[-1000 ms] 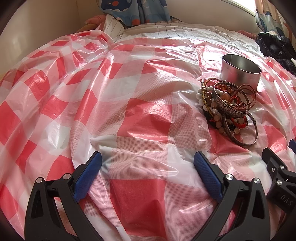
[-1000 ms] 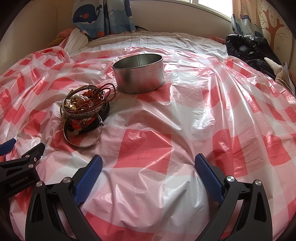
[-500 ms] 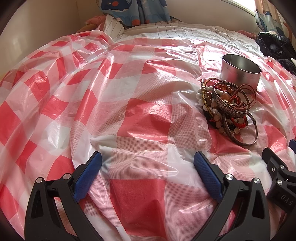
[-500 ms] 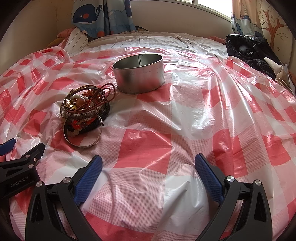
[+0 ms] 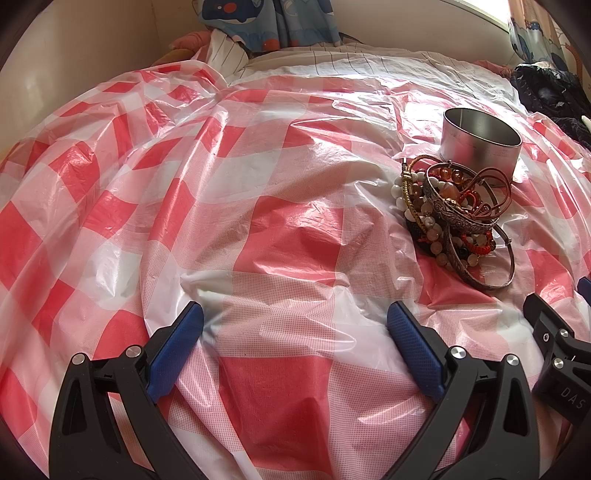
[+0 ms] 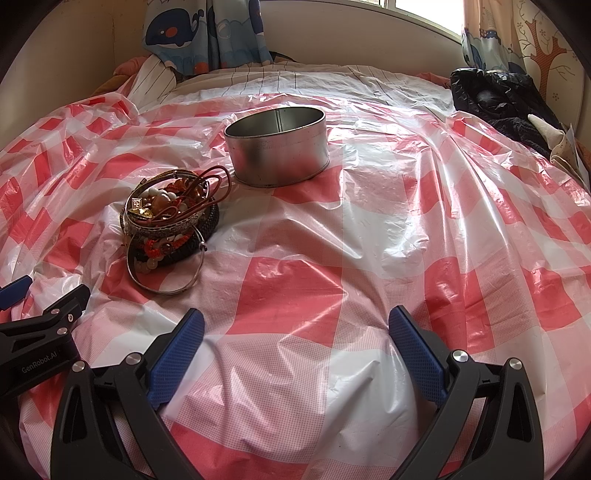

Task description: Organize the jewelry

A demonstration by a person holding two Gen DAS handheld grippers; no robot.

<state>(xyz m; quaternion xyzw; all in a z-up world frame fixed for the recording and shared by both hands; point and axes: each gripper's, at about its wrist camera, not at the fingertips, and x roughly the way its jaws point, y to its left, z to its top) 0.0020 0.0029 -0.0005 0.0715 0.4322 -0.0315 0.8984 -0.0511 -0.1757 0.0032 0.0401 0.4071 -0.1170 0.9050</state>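
Observation:
A pile of bracelets and bangles (image 5: pixel 456 212), silver, copper, beaded and red, lies on a red and white checked plastic sheet (image 5: pixel 258 221). It also shows in the right wrist view (image 6: pixel 170 221). An open round metal tin (image 5: pixel 480 140) stands upright just behind the pile; the right wrist view shows its inside bare (image 6: pixel 279 146). My left gripper (image 5: pixel 295 332) is open and empty, low over the sheet, left of the pile. My right gripper (image 6: pixel 295 332) is open and empty, right of the pile and nearer than the tin.
The sheet covers a bed with a striped cover (image 6: pixel 295 77) at the far end. Dark clothing (image 6: pixel 495 96) lies at the far right. Whale-print curtains (image 6: pixel 192 29) hang behind. The left gripper's side shows at the right wrist view's left edge (image 6: pixel 40 332).

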